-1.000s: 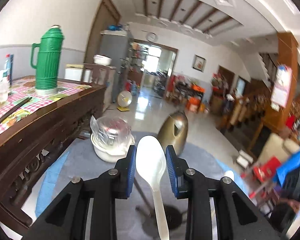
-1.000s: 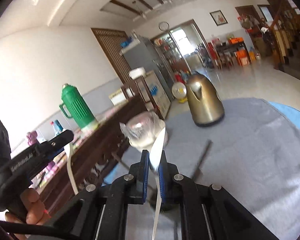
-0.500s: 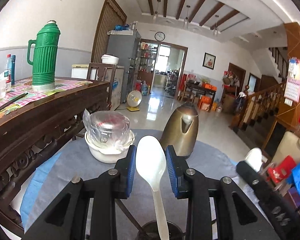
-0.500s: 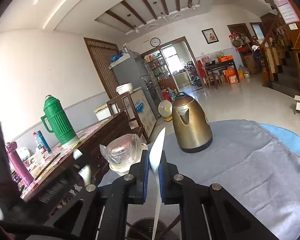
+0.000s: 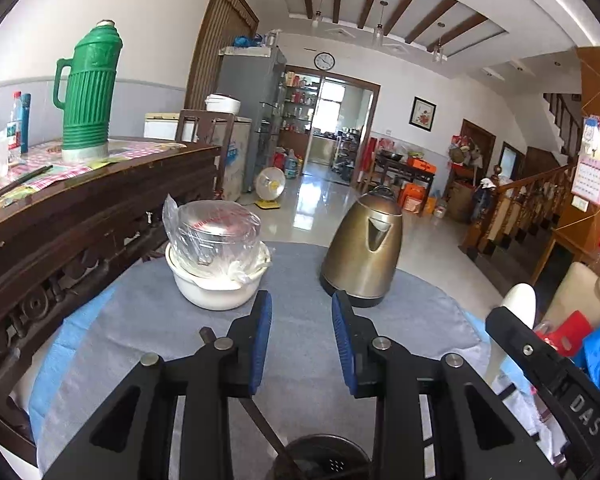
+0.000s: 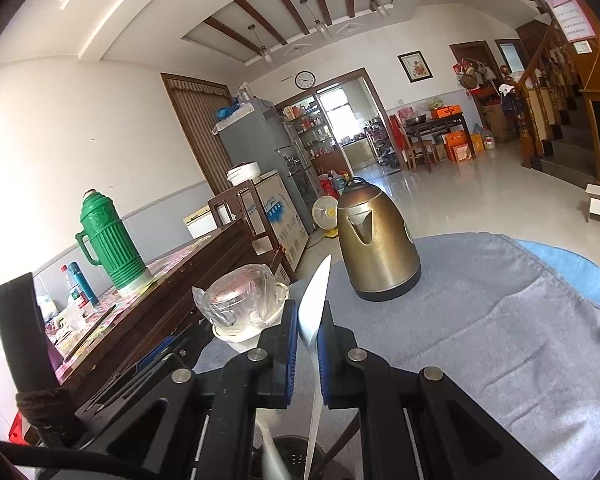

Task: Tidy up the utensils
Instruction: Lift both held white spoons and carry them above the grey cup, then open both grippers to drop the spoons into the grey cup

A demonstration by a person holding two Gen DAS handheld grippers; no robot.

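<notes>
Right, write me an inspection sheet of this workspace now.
surface: grey cloth covers the table
job's things: white spoon in the right gripper; dark holder at the near edge, with a dark stick leaning in it
clutter: brass kettle; white bowl holding a plastic-wrapped container
grippers: left gripper open, empty; right gripper shut on the spoon
cables: perhaps one dark cord at the lower left, unclear
surroundings: wooden sideboard with a green thermos; staircase
</notes>
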